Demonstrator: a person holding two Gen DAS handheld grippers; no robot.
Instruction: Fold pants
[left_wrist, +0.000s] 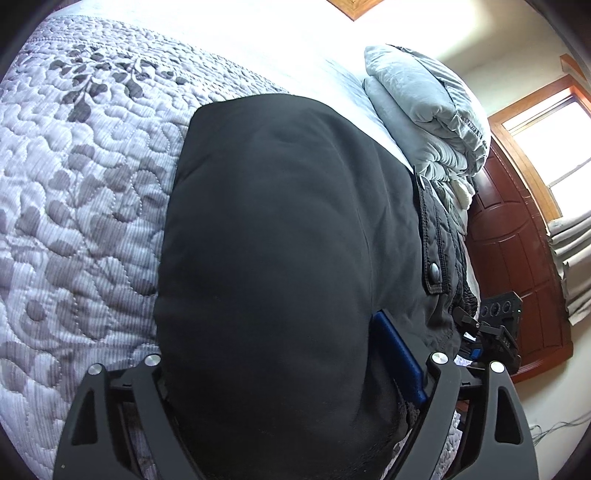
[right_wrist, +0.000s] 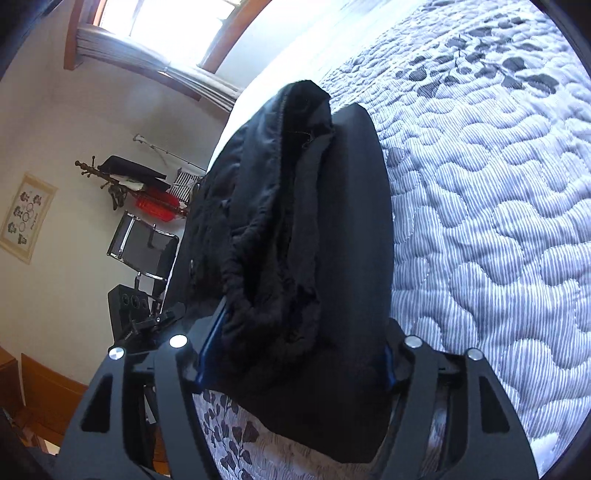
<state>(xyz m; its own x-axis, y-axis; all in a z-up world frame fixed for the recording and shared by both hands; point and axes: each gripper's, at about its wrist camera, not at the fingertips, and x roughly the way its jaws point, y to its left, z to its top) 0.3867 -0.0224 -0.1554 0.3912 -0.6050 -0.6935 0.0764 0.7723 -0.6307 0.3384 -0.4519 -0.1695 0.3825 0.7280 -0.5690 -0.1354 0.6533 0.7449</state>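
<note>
Bedroom, quilted bedspread (left_wrist: 74, 206) with a grey leaf print fills the left of the left-wrist view and the right of the right-wrist view.

Left gripper (left_wrist: 280, 373): jaws spread wide, black pants (left_wrist: 273, 236) bulk between them. Blue pad of the right-hand finger (left_wrist: 397, 354) shows at lower right of centre, lying along the fabric edge; the other finger is buried under cloth, so I can't tell whether it touches. Reads as released, not pinching.

Right gripper (right_wrist: 295, 354): jaws also apart, bunched pants (right_wrist: 295, 229) standing up between them (elastic waistband gathers visible at centre). Thin blue pad edges (right_wrist: 210, 347) sit at either side of the bundle. Whether the pads press on it I cannot tell; the fabric fills the gap.

Pants location: folded into a thick dark block lying on the bedspread, centre of both frames, reaching from the jaws up toward the middle. A snap-button flap (left_wrist: 434, 275) sits on its right edge in the left-wrist view.

Outward, left-wrist view: folded grey blanket stack (left_wrist: 424, 110) upper right, dark red wooden door (left_wrist: 517, 266) right, window with wood frame (left_wrist: 554, 136) far right, the other gripper's black body (left_wrist: 495, 332) peeking at lower right.

Outward, right-wrist view: window and curtain (right_wrist: 166, 48) upper left, coat stand with clothes (right_wrist: 129, 177) left of centre, framed picture (right_wrist: 27, 218) far left, black chair (right_wrist: 144, 243) below the stand.
</note>
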